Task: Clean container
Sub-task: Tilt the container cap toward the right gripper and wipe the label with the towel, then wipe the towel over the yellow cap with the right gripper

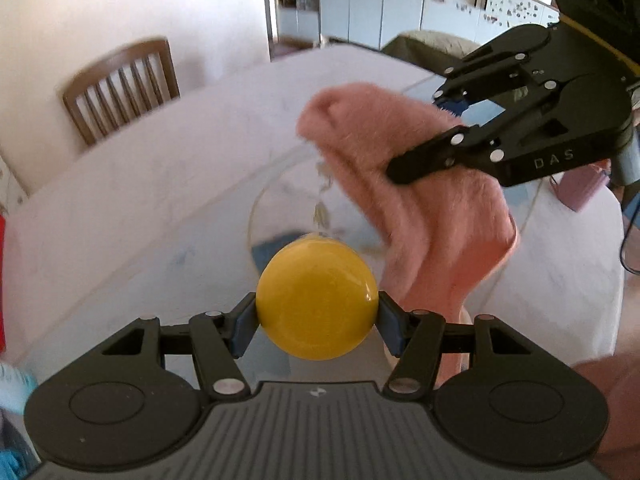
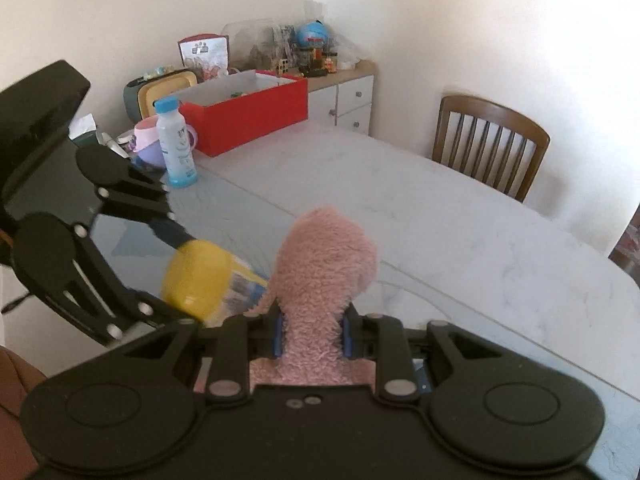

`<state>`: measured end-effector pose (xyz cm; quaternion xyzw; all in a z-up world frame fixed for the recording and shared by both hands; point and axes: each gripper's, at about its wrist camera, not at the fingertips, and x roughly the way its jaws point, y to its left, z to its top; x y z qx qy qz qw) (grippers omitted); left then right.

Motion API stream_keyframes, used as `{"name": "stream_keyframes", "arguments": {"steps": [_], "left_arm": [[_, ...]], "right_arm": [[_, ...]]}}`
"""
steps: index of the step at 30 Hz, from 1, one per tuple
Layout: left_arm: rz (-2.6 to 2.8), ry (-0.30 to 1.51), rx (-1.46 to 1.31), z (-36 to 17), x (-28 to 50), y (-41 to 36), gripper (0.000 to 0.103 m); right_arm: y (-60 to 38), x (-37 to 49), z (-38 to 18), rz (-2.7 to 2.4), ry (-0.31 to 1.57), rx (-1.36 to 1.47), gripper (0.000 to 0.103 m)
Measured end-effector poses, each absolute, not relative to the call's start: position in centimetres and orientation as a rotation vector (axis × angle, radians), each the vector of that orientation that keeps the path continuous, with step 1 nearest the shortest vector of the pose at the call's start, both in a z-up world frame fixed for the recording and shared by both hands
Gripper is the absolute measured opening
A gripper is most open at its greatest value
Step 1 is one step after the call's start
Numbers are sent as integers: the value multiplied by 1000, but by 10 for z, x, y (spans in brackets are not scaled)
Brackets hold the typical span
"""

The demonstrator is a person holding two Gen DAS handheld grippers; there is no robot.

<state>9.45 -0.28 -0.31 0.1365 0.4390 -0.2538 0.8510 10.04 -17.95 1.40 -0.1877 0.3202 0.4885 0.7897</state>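
My left gripper [image 1: 317,312] is shut on a container with a round yellow end [image 1: 317,300], held above the white table [image 1: 160,200]. In the right wrist view the container [image 2: 200,276] lies tilted and shows a blue and white label [image 2: 244,284]; the left gripper [image 2: 180,276] clamps its yellow end. My right gripper [image 2: 312,336] is shut on a fluffy pink cloth [image 2: 326,264], whose end sticks up just right of the container. From the left wrist view the cloth [image 1: 400,208] hangs down from the right gripper [image 1: 420,132], close beside the container.
A wooden chair [image 2: 488,148] stands at the table's far side. At the table's left end stand a red box [image 2: 248,116], a blue-capped bottle [image 2: 176,144] and a purple cup [image 2: 148,144]. A white cabinet [image 2: 352,100] with clutter stands against the wall.
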Motion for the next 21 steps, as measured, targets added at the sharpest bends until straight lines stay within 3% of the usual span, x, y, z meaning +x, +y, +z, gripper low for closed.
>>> {"name": "stream_keyframes", "arguments": {"steps": [7,13,21], "left_arm": [[-639,1045,382,-7,90,-2,61],[-687,1024,458,-1,103,-25,61],[-658,967,347,-6,111,-31,61]], "right_arm": [[-179,99,8,1117,751,-374,25],[-162,96,-10,1145,818,-440,25],[-162,97,-24,1089,830,-430,24]]}}
